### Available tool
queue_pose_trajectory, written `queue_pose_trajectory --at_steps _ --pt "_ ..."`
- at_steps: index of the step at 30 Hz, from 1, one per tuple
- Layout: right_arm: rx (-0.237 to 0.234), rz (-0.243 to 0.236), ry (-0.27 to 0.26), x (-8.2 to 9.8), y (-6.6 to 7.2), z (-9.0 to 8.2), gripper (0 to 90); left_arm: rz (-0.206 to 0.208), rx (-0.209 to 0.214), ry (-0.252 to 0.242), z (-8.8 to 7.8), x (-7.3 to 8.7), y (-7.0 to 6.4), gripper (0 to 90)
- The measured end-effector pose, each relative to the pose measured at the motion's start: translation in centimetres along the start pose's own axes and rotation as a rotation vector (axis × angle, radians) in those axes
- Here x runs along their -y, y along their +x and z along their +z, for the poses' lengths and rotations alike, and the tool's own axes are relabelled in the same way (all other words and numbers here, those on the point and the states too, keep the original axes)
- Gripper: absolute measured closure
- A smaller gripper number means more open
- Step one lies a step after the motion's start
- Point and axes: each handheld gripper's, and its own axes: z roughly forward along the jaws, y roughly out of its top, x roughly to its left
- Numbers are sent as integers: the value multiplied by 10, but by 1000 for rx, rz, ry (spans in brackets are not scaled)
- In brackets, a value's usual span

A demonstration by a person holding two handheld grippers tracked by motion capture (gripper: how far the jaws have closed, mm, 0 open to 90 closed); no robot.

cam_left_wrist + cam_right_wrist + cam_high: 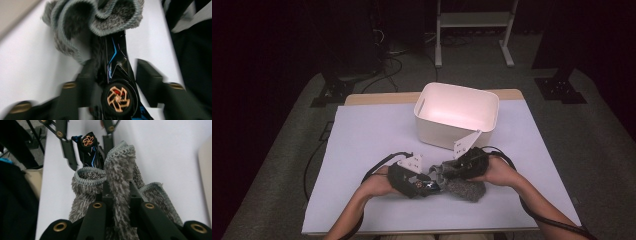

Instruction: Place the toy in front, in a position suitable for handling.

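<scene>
A black toy car (117, 75) with blue lines and an orange wheel lies on the white table between the jaws of my left gripper (115, 67). The jaws stand a little apart from it, with a strip of table showing beside the car. Its nose is tucked into a fuzzy grey cloth (100, 20). My right gripper (119, 188) is shut on a fold of that cloth (120, 165), which stands up between its jaws. In the high view both grippers meet near the table's front, the left gripper (432, 185) facing the right gripper (439, 170) over the cloth (467, 191).
A white plastic bin (437, 135) stands just behind the right hand, at the table's back middle. The white table top (362, 145) stretches out to the left and right of the hands. Cables trail from both grippers toward the front edge.
</scene>
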Motion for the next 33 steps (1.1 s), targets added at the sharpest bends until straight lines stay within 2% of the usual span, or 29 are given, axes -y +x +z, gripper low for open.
queue_pose_trajectory --at_steps 1,2,3,6,8,10,11,13,17,18,19,21,26,28,30,33 --pt "-7 -6 3 1 3 0 806 -38 1 5 0 3 0 391" --pt "-7 -17 7 1 5 0 806 -66 11 -10 -1 5 1 362" --pt "-1 -23 8 2 8 -1 806 -85 16 -26 -2 8 0 358" --pt "-6 -32 16 4 15 -1 806 -139 18 -14 -2 12 -3 280" --pt "-11 -43 17 6 19 -1 806 -161 18 -7 -2 15 -5 250" --pt "-16 -49 25 10 25 1 806 -201 13 33 -1 16 -5 196" --pt "-18 -50 34 12 28 2 806 -207 -1 57 0 18 -5 196" --pt "-20 -71 62 16 34 7 806 -204 5 86 2 21 -6 210" --pt "-26 -74 60 23 41 13 806 -174 0 113 9 22 -9 217" --pt "-29 -72 60 24 41 14 806 -162 -20 125 11 23 -10 206" --pt "-27 -74 69 27 42 17 806 -168 -20 114 12 24 -9 189" --pt "-23 -72 74 31 43 19 806 -154 -31 107 11 26 -8 186" --pt "-11 -36 46 40 42 18 806 -130 -40 95 11 26 -9 183" --pt "-9 -32 38 41 42 18 806 -119 -44 79 10 28 -10 183" --pt "-6 -31 34 41 43 18 805 -127 -40 51 10 31 -10 182" --pt "-5 -42 21 36 43 19 806 -89 -55 56 11 33 -12 199"
